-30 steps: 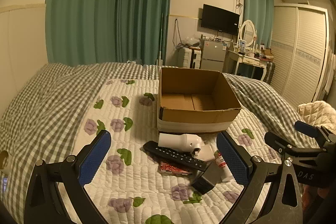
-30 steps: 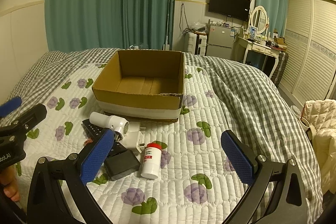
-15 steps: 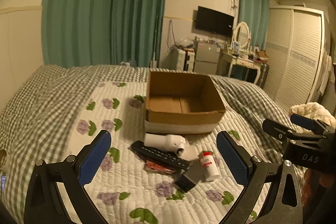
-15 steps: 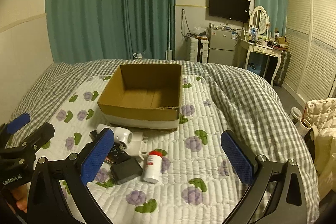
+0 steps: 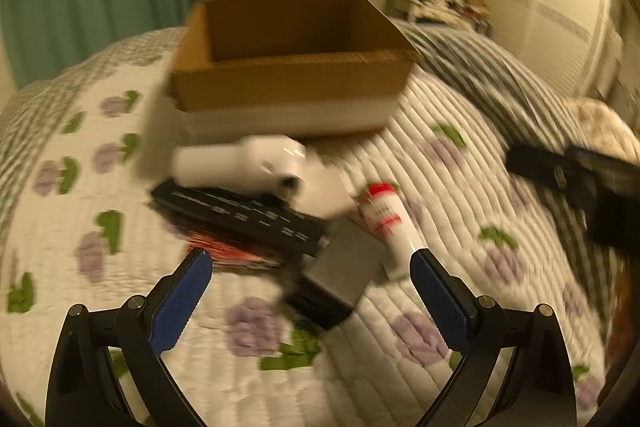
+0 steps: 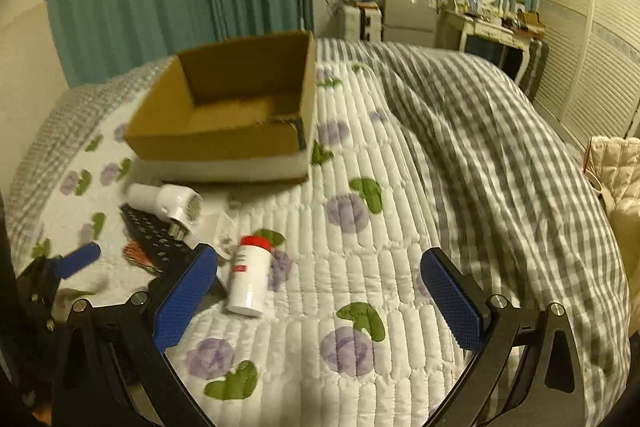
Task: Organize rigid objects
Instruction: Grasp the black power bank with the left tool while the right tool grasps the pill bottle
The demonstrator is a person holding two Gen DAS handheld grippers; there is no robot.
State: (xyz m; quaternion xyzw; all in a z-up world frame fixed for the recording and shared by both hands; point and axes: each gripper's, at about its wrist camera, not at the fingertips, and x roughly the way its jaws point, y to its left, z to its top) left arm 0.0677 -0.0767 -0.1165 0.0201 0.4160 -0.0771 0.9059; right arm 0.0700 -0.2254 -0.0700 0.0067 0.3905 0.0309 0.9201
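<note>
Pile point(image 5: 280, 211): on the quilt just near of the box; white flashlight point(image 5: 240, 163) across a black remote point(image 5: 240, 215), dark block point(image 5: 340, 275) nearest, red-capped bottle point(image 6: 250, 275) at right, red packet point(image 5: 228, 247) underneath.
Box point(image 6: 224, 143): open cardboard, far side of pile, looks empty.
Change: left view much lower and nearer than half a second ago, heavily blurred; pile now fills the frame.
Left gripper point(image 5: 312, 299): spread wide, holding nothing, dark block between the pads.
Right gripper point(image 6: 320, 295): spread wide, empty, over bare quilt point(image 6: 400, 227), bottle just left of its left pad.
Meaning: probably reaching for a first pick, likely the block; nothing boxed yet.
</note>
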